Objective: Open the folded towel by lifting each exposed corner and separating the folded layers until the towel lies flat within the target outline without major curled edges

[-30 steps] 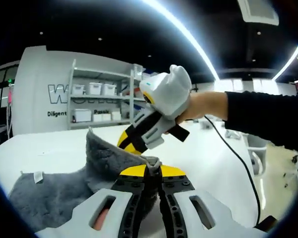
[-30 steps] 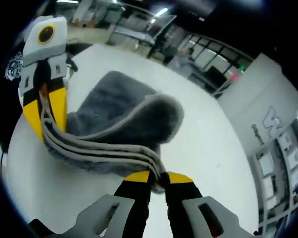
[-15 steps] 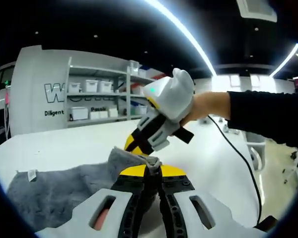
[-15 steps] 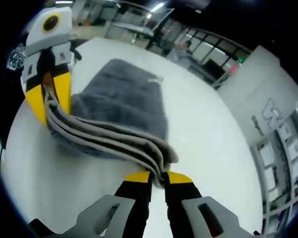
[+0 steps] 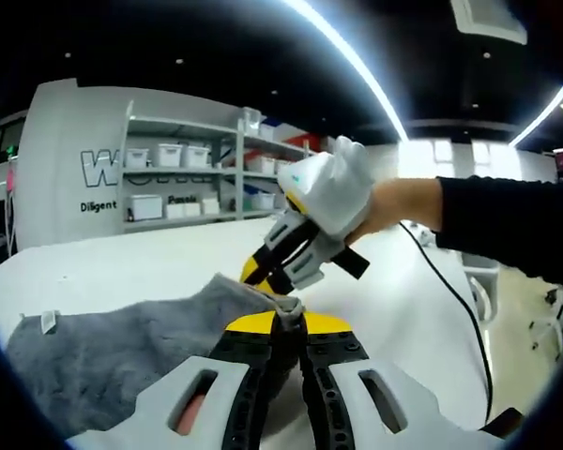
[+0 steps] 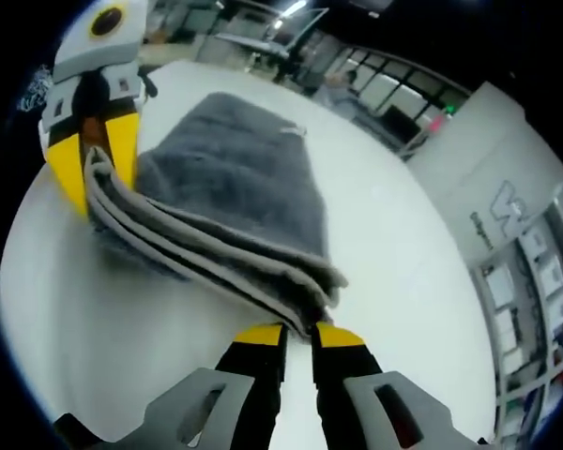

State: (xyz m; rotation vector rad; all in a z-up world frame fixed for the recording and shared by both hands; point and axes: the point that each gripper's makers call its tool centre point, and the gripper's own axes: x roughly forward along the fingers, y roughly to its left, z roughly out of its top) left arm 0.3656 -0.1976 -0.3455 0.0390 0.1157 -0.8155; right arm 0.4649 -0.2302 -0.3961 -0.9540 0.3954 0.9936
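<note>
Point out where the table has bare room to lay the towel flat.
Bare white table runs beside the grey towel's long edge toward the shelving, and below its stacked hem. Crowded along that hem, pinched by the left gripper and right gripper.

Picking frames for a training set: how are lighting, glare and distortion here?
Left gripper view: bright ceiling strips blow out; towel evenly lit, shelves bowed by the fisheye. Right gripper view: white table glares softly, its edge curves strongly; towel edges near the right gripper stay sharp.
</note>
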